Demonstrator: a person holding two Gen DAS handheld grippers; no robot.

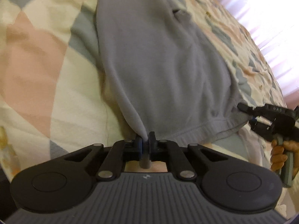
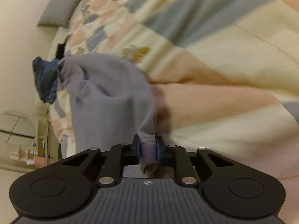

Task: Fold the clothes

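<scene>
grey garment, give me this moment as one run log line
step: grasp hem | left gripper: shut on grey garment | right gripper: shut on grey garment | surface: quilt | fold: not yet

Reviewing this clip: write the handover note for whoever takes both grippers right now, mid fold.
Left gripper: shut on a corner of the grey garment.
Right gripper: shut on the bunched hem at the other corner.
The garment lies lengthwise on the patchwork quilt, near edge pinched at both corners. A blue garment sits crumpled further along the bed.
Done: both corners gripped.
Left: carry the near edge over to fold it, then probably the blue one.
</scene>
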